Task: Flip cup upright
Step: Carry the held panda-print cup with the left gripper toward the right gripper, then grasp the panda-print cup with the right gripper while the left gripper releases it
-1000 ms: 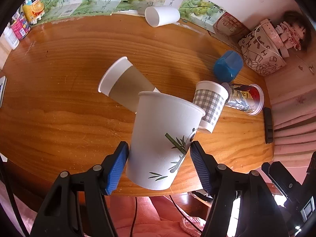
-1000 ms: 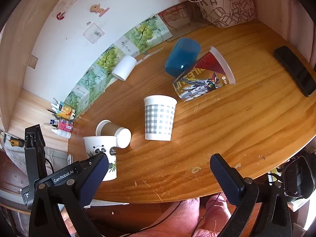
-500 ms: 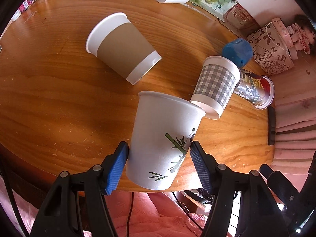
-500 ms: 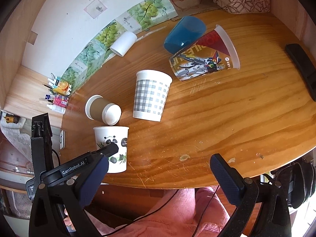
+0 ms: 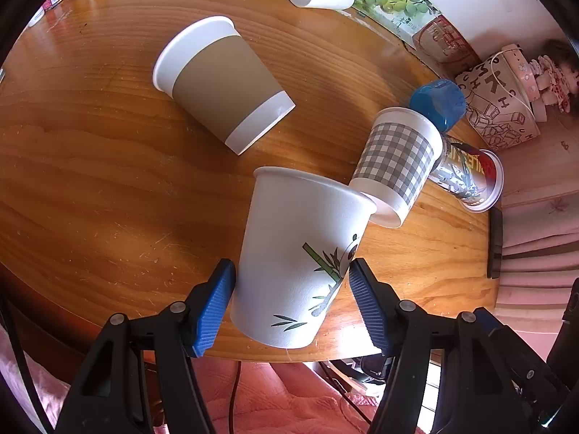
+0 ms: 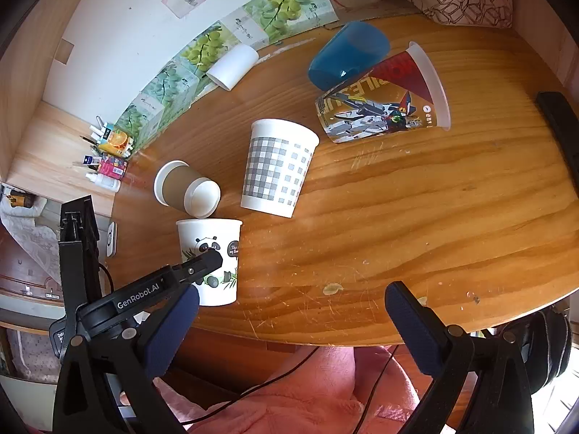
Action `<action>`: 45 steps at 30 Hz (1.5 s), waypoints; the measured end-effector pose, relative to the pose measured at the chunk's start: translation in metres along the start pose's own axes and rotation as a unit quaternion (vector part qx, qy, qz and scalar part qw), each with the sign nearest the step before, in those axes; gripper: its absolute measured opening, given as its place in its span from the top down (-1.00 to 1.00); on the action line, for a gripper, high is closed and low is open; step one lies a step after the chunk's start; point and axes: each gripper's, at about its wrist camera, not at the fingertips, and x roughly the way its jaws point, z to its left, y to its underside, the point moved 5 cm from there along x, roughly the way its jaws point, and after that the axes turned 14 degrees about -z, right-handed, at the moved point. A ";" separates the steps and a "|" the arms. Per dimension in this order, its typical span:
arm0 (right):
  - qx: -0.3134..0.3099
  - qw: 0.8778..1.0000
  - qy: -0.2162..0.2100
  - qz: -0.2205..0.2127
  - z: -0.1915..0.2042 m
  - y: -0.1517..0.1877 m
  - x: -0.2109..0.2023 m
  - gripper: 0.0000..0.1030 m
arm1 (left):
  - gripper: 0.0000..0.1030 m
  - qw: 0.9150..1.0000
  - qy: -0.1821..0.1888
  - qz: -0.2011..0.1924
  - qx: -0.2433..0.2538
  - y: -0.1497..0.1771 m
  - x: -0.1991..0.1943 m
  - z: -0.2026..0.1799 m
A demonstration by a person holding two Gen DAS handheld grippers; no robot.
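My left gripper (image 5: 291,305) is shut on a white panda cup (image 5: 300,271), mouth up, at the table's front edge. In the right wrist view the panda cup (image 6: 211,253) stands upright with the left gripper's finger across its lower side. A brown-sleeved cup (image 5: 222,88) lies on its side just behind it and shows in the right wrist view (image 6: 184,190) too. A grey checked cup (image 6: 278,171) stands upright mid-table. My right gripper (image 6: 291,322) is open and empty over the front edge.
A printed robot cup (image 6: 383,97), a blue cup (image 6: 347,54) and a small white cup (image 6: 233,67) lie on their sides further back. A black remote (image 6: 559,126) lies at the right. Bottles (image 6: 105,170) and boxes line the back left wall.
My left gripper has carried the panda cup forward and lower toward the table's front edge; the brown cup now looks larger and closer. The right gripper has drifted closer to the table, still open.
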 end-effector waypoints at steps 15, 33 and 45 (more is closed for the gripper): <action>0.026 1.000 -0.016 -0.003 -0.003 -0.007 0.001 -1.00 | -0.49 1.000 0.006 0.010 0.013 -0.001 -0.003 -0.010; 0.057 0.998 -0.040 -0.001 0.018 -0.011 0.022 -1.00 | -0.49 0.995 0.020 -0.083 0.049 -0.011 -0.066 0.004; 0.008 0.999 -0.019 -0.046 0.063 -0.008 0.052 -1.00 | -0.49 0.978 0.029 -0.164 0.124 -0.044 -0.095 0.024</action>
